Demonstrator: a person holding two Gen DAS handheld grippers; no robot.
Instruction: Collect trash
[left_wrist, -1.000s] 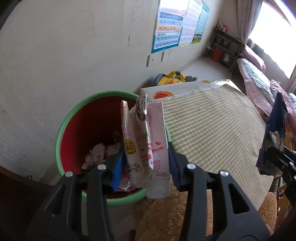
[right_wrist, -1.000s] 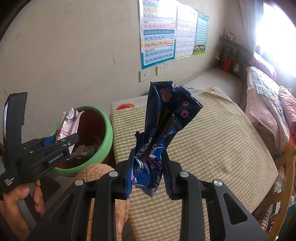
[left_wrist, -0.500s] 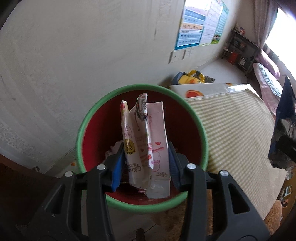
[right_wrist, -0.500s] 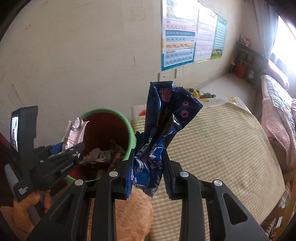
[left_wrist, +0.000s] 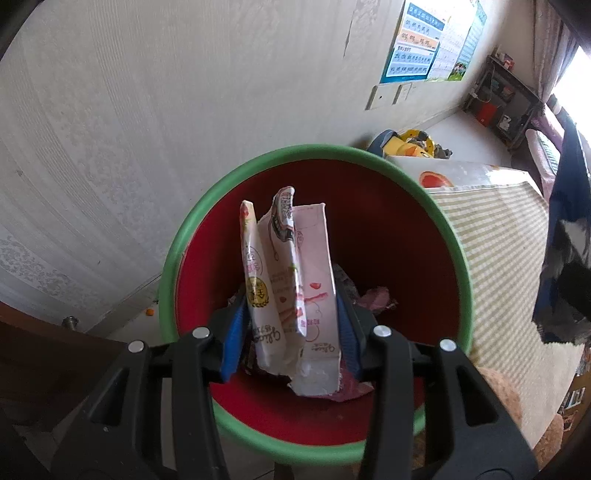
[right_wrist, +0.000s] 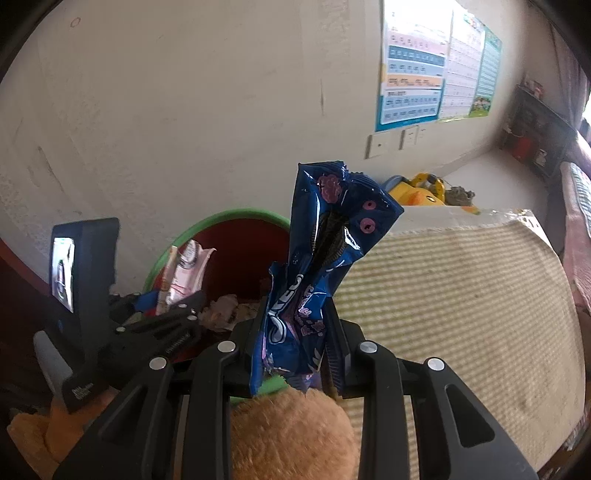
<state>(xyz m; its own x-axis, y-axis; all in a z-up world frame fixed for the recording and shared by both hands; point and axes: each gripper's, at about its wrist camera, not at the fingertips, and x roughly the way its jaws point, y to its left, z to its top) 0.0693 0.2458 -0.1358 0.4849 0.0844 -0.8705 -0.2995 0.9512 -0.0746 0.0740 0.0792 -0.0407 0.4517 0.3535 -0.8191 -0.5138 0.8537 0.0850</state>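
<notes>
My left gripper (left_wrist: 290, 332) is shut on a pink and white snack wrapper (left_wrist: 295, 280) and holds it upright over the mouth of a red bin with a green rim (left_wrist: 406, 173). Crumpled trash lies at the bin's bottom. My right gripper (right_wrist: 295, 350) is shut on a blue Oreo wrapper (right_wrist: 325, 258) and holds it upright beside the bin (right_wrist: 240, 218), to its right. The left gripper (right_wrist: 162, 325) and its pink wrapper (right_wrist: 184, 269) also show in the right wrist view. The blue wrapper (left_wrist: 561, 258) shows at the right edge of the left wrist view.
A bed with a green checked cover (right_wrist: 461, 295) lies right of the bin. A brown plush toy (right_wrist: 291, 435) sits under my right gripper. The wall (left_wrist: 184, 92) stands behind the bin, with posters (right_wrist: 424, 66). Toys (right_wrist: 424, 188) lie on the floor beyond.
My left gripper has moved left with the pink wrapper, from the bin's right rim to over its middle. My right gripper has moved towards the bin with the blue wrapper.
</notes>
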